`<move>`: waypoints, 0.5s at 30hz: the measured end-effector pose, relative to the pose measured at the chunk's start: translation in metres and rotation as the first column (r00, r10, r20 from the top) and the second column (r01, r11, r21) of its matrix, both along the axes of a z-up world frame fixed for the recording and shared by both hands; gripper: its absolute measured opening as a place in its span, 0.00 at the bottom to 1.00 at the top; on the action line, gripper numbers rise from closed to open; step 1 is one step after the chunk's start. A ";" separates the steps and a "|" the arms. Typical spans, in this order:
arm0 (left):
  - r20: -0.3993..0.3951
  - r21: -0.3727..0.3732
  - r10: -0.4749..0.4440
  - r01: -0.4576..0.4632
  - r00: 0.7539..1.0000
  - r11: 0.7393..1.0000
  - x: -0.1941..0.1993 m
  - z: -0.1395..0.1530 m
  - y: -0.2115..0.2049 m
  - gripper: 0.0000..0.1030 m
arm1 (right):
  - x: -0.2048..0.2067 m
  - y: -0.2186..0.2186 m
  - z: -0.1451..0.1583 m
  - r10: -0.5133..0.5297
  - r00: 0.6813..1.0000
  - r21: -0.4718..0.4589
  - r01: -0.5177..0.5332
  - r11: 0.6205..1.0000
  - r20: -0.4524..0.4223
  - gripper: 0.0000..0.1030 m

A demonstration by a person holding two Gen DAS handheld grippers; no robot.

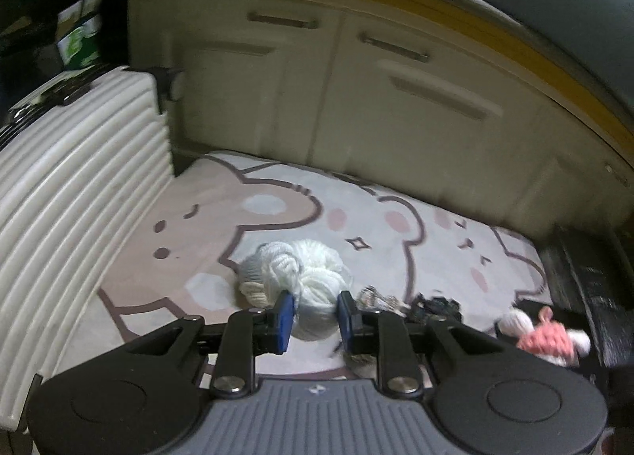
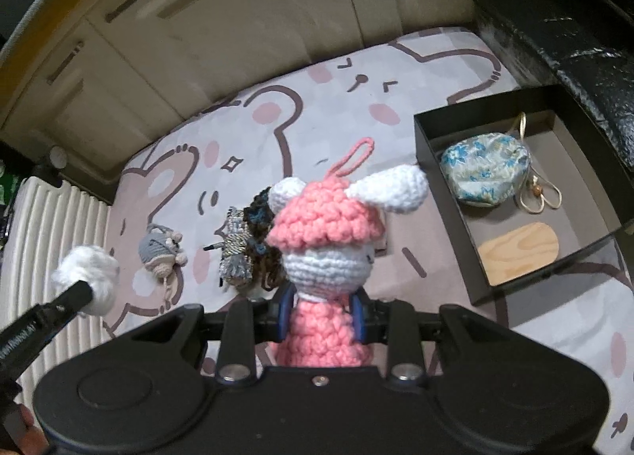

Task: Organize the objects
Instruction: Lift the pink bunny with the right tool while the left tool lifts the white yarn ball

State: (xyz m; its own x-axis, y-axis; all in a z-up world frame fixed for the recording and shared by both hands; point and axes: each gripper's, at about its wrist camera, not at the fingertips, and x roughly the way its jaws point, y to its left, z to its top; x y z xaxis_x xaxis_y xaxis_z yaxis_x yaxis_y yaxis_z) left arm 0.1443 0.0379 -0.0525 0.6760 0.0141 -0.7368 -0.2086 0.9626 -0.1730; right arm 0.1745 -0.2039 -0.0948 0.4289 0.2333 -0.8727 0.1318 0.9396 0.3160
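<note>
Two items already lie in the black box [image 2: 443, 130]: a floral pouch [image 2: 485, 171] and a wooden piece [image 2: 519, 253]. The crochet doll [image 2: 329, 241] is clamped in the right gripper [image 2: 323, 314], above the rug [image 2: 317, 118], long axis upright, head away from the camera. The white yarn ball [image 1: 317, 292] is clamped in the left gripper [image 1: 315, 316]. Left on the rug: grey mouse toy [image 2: 158, 251], cord bundles [image 2: 237, 253]
</note>
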 end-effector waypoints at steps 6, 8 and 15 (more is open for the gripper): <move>0.000 0.010 -0.072 0.072 0.997 0.997 -0.005 0.004 -0.016 0.00 | -0.005 -0.003 0.017 0.043 0.997 -0.043 -0.040 0.998 0.066 0.30; -0.001 0.017 -0.085 0.085 0.996 0.996 -0.006 0.004 -0.020 0.00 | -0.006 -0.006 0.020 0.046 0.996 -0.045 -0.042 0.998 0.078 0.30; -0.055 -0.002 -0.115 0.115 0.992 0.993 0.001 -0.008 -0.026 0.04 | -0.011 -0.016 0.020 0.038 0.996 -0.044 -0.035 0.998 0.078 0.30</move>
State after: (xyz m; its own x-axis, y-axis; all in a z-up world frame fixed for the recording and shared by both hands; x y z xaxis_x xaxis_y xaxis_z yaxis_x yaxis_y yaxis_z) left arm 0.1455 0.0120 -0.0608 0.6314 -0.0608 -0.7731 -0.1055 0.9809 -0.1633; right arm 0.1640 -0.2197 -0.0744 0.4885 0.2134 -0.8461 0.0734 0.9561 0.2836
